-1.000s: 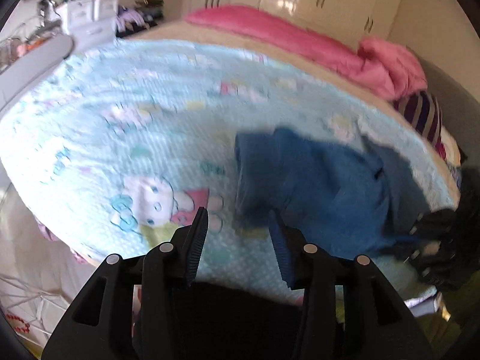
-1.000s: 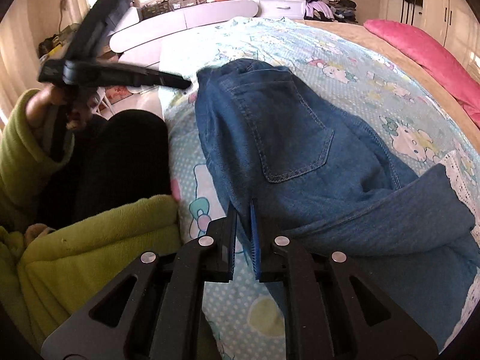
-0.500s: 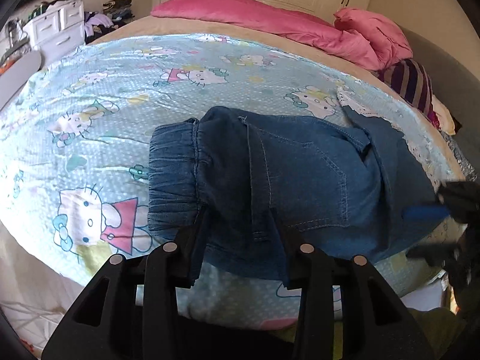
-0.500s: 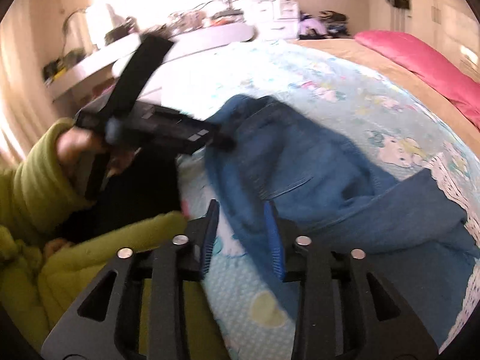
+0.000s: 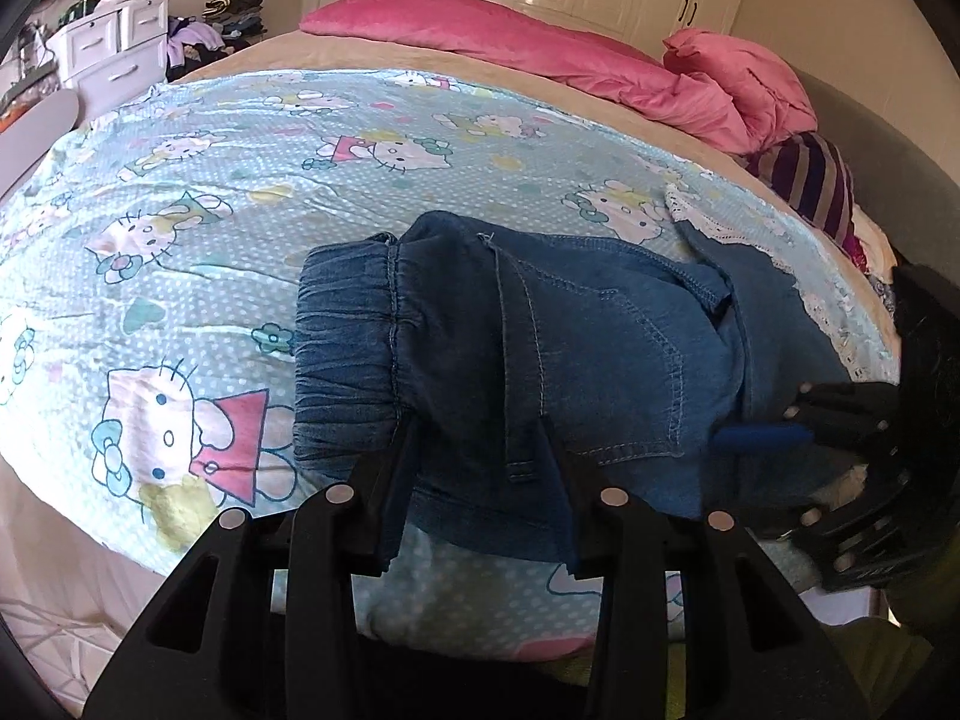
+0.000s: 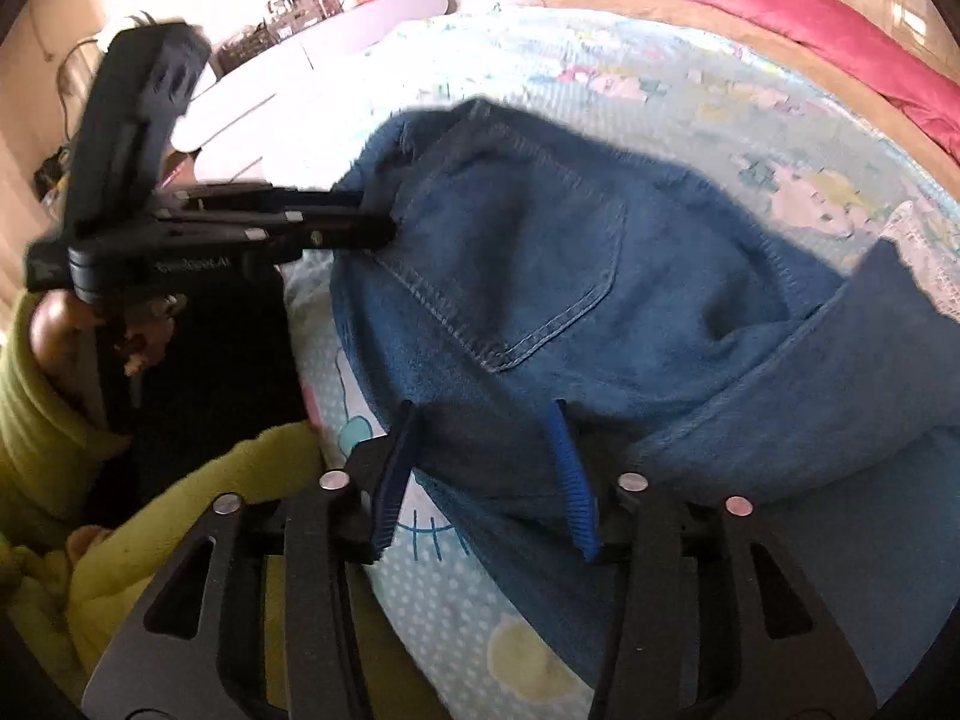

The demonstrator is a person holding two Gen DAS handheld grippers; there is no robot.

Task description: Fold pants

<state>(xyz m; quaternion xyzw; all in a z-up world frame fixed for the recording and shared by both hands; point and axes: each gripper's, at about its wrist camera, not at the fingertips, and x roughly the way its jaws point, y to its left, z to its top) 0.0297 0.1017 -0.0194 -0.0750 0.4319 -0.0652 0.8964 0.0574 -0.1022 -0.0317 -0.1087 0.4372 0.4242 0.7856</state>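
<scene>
from the left wrist i'm seeing my left gripper (image 5: 477, 480) gaping wide, straddling the near edge of the pants (image 5: 540, 360), gripping nothing; bedsheet (image 5: 240, 180) lying ahead. from the right wrist, my right gripper (image 6: 486, 468) is likewise spread over denim.

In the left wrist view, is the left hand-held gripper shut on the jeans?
No: the left hand-held gripper has its jaws spread wide, straddling the near edge of the jeans without clamping it.

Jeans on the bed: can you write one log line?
jeans: partly folded on bed | left gripper: open at near edge | right gripper: open
</scene>
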